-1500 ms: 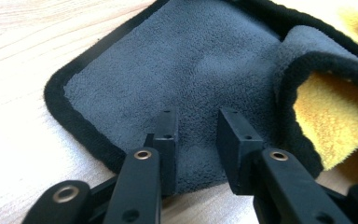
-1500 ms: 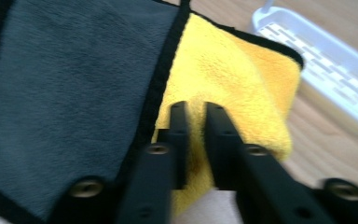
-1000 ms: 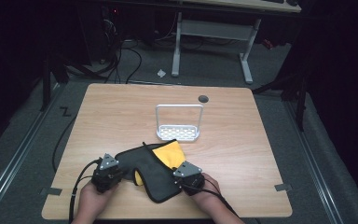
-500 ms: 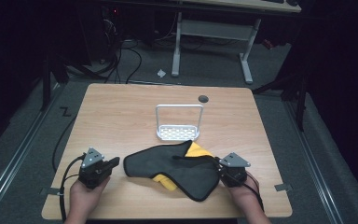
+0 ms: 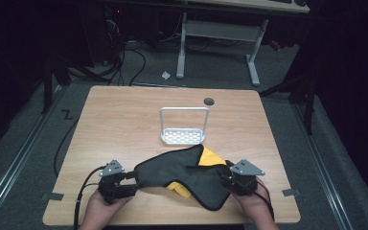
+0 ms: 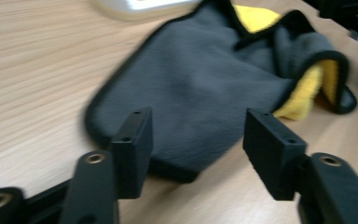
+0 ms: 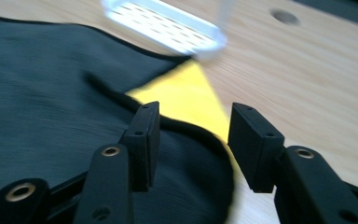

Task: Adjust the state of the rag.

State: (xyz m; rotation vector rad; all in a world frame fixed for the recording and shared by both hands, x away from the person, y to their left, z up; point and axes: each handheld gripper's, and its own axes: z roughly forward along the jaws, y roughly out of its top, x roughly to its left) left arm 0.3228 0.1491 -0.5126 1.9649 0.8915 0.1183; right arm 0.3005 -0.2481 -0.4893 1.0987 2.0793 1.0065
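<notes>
Cloth (image 5: 182, 170) (grey, yellow), no readable writing

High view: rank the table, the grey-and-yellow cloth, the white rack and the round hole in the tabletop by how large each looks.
Largest to smallest in the high view:
1. table
2. grey-and-yellow cloth
3. white rack
4. round hole
The gaps are plain, so nearness to the camera does not blur the order.
</notes>
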